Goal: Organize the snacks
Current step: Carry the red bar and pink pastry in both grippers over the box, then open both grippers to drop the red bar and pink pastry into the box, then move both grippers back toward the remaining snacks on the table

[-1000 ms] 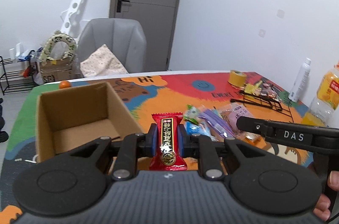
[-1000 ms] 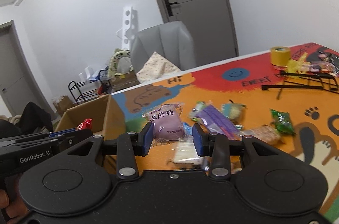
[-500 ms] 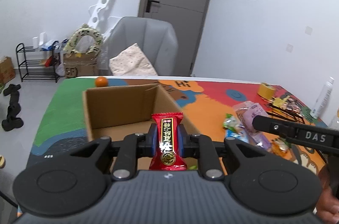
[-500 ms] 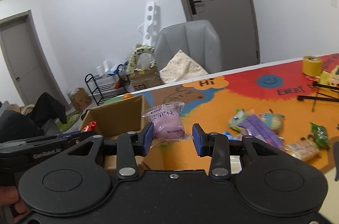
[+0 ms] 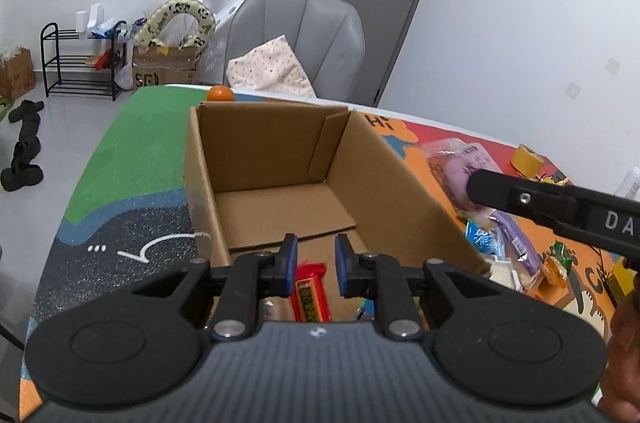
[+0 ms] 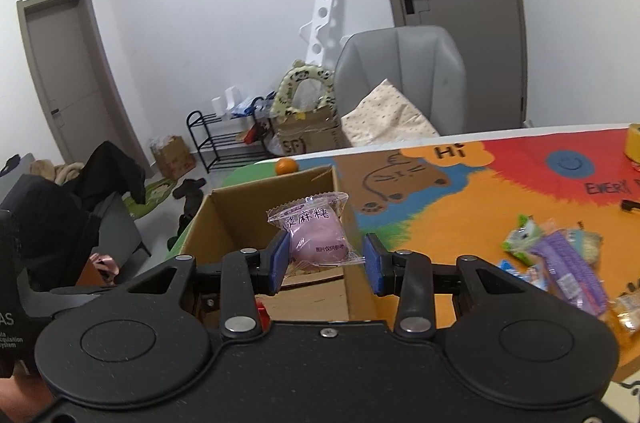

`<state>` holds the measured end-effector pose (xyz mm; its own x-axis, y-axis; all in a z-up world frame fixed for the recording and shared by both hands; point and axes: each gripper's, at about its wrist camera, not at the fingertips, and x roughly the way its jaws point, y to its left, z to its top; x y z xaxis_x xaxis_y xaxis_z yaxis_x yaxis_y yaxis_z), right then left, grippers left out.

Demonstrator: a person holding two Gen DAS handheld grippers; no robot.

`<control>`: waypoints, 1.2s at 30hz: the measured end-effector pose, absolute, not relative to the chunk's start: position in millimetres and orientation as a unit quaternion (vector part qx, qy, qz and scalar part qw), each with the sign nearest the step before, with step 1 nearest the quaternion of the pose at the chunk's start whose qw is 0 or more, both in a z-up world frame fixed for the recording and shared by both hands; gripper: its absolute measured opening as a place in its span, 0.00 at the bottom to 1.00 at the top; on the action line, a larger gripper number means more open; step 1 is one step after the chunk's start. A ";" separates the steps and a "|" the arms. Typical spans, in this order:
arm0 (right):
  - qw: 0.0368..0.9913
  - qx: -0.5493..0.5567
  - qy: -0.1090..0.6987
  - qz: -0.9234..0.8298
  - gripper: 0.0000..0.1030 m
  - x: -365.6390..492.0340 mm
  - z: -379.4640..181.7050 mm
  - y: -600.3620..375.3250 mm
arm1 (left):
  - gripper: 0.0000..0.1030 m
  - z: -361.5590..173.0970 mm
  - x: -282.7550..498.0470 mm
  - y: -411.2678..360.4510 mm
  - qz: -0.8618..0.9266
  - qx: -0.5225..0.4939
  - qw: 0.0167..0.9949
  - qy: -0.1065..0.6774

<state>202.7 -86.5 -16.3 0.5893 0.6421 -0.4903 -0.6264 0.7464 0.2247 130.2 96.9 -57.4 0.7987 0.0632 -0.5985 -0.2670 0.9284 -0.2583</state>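
The right gripper (image 6: 325,263), fingers pinching a purple mochi packet (image 6: 316,237), hangs over the cardboard box (image 5: 400,179); the left gripper (image 5: 312,261) gapes above a red candy bar (image 5: 310,293) already inside.

Left gripper (image 5: 312,265): matte black body with a ribbed grey top plate, two round discs, silver pivot screws, and blue pads (image 5: 289,265) on black fingers. Right gripper (image 6: 326,265): the same build, speckled black and smooth-topped, with blue pads (image 6: 279,263). White lettering "DA" marks its side. Bare skin of one hand (image 5: 624,355) shows at the frame edge.
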 end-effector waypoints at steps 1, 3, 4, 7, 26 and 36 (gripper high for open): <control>0.889 0.013 0.283 0.360 0.37 202.6 -17.7 -82.2 | 0.18 -57.7 128.6 98.3 0.087 -0.165 0.934 0.304; 0.884 0.010 0.288 0.368 0.37 201.4 -20.2 -73.1 | 0.18 -58.4 126.0 99.4 0.086 -0.161 0.935 0.304; 0.881 0.010 0.291 0.372 0.37 200.9 -21.2 -69.7 | 0.18 -58.3 124.1 100.8 0.086 -0.160 0.935 0.305; 0.873 0.002 0.304 0.381 0.37 199.2 -25.9 -59.0 | 0.18 -57.8 122.9 104.6 0.089 -0.157 0.935 0.305; 0.875 0.015 0.305 0.376 0.61 179.6 -15.7 -74.6 | 0.32 -41.9 113.2 118.9 0.126 -0.152 0.936 0.292; 0.886 0.044 0.308 0.344 0.77 182.0 -20.4 -108.6 | 0.78 -28.7 111.6 90.1 0.105 -0.132 0.944 0.282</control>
